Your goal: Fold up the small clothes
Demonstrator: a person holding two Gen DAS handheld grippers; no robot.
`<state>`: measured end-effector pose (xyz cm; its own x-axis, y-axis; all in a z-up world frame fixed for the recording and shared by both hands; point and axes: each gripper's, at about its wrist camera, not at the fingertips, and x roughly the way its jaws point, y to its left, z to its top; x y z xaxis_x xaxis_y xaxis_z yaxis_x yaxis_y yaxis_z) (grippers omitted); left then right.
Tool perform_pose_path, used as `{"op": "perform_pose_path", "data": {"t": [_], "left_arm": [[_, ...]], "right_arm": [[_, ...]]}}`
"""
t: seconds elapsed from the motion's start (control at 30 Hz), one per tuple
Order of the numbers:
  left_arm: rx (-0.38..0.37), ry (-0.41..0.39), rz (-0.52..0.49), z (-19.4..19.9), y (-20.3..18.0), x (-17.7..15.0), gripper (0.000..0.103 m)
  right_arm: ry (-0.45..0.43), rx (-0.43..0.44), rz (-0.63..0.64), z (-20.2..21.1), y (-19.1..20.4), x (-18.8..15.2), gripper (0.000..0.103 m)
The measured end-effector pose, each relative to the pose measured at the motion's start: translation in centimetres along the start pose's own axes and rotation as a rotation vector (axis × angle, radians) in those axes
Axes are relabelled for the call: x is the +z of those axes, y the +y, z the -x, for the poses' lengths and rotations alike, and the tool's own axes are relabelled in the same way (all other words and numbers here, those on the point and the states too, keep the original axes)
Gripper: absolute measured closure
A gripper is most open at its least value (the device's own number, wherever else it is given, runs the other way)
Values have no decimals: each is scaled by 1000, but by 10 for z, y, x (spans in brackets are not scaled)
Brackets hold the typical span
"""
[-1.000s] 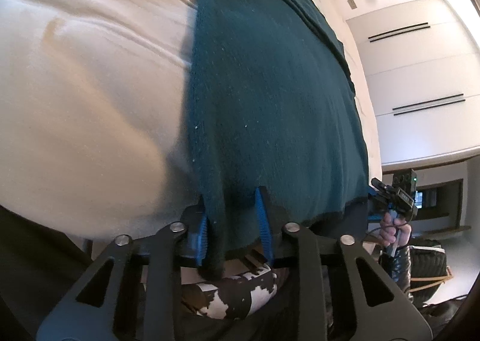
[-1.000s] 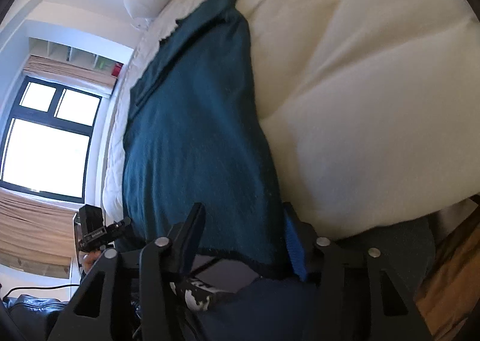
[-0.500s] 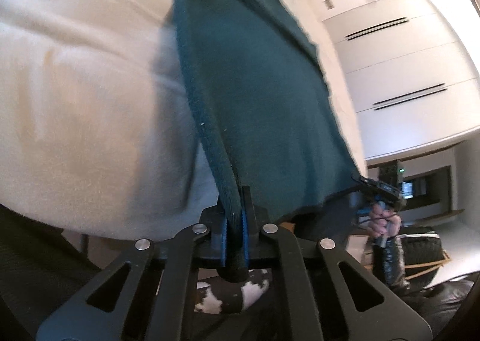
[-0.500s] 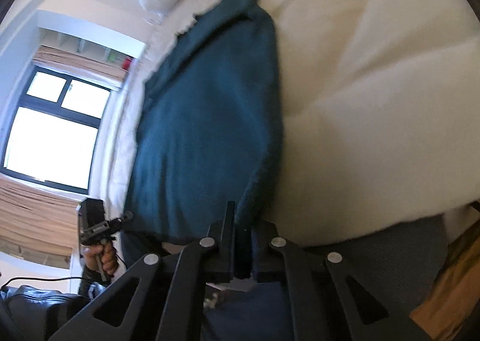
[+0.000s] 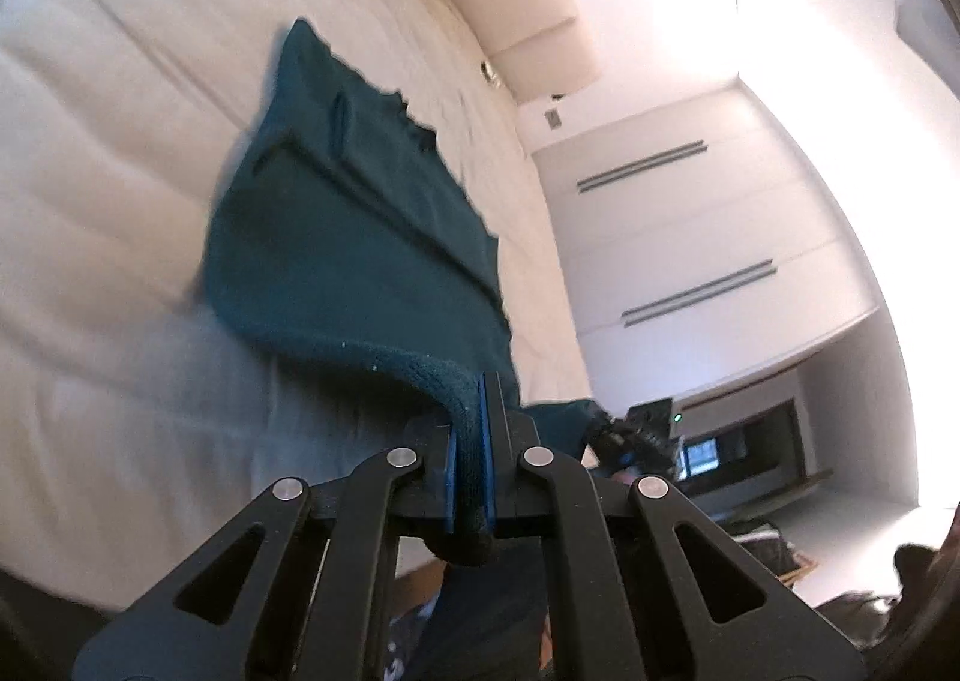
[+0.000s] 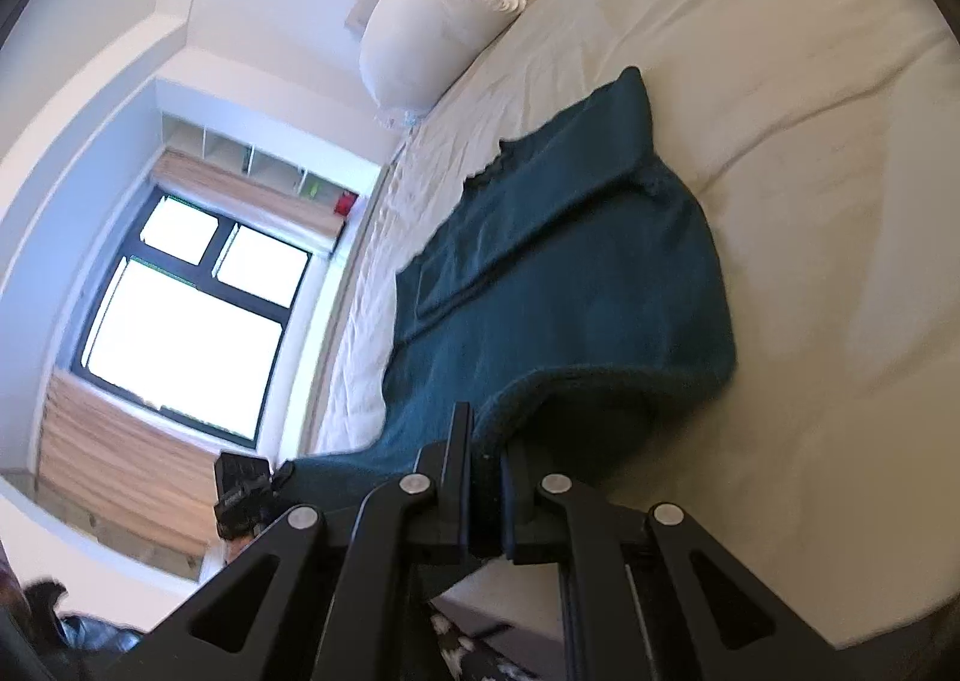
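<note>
A dark teal knitted garment (image 5: pixel 360 237) lies on the cream bed (image 5: pixel 120 153), its far end flat and its near edge lifted. My left gripper (image 5: pixel 471 441) is shut on the near left corner of the garment and holds it above the mattress. My right gripper (image 6: pixel 486 465) is shut on the near right corner of the garment (image 6: pixel 570 273), also raised off the bed (image 6: pixel 810 201). The cloth curves up from the bed into both grippers. The right gripper shows in the left wrist view (image 5: pixel 636 435), and the left gripper shows in the right wrist view (image 6: pixel 246 486).
A white pillow (image 6: pixel 432 21) lies at the head of the bed. A window (image 6: pixel 186 315) and shelves are on one wall, white cupboards (image 5: pixel 690 237) on the other. The bed's near edge is just below both grippers.
Both grippers closed on the garment's near corners and lifted them up and forward over the bed. The near edge has left the mattress edge and now hangs curved in the air.
</note>
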<state>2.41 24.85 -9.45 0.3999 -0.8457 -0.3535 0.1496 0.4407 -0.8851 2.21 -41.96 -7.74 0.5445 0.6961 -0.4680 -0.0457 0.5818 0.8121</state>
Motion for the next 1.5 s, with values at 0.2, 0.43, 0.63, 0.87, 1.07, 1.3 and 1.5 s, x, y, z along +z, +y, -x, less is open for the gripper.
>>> {"op": "perform_pose_path", "data": {"t": [0.2,0.43,0.63,0.87,1.07,1.3,1.5], "left_arm": [[-37,-56,44,-16,4,49,99],[-13,-122,147,-36,35,120,99],[10,-135,166,-60,48,172,99],[24,-157,173,-88,61,234,99],[115,-130,252,-127,106,267,98],[127,-170,343,-124,148,277,81],[181,-345,340,-72,144,281,32]], "right_arm": [[-56,-16,-56,-23,-8,46,94],[-93,-45,-78,-57,-14,104,94],[-111,-84,-69,-88,-19,148,94],[-131,-130,-67,-125,-28,200,94],[-118,-201,-153,-163,-66,228,91],[-198,-228,-192,-167,-86,239,52],[-266,-317,-127,-141,-71,231,36]]}}
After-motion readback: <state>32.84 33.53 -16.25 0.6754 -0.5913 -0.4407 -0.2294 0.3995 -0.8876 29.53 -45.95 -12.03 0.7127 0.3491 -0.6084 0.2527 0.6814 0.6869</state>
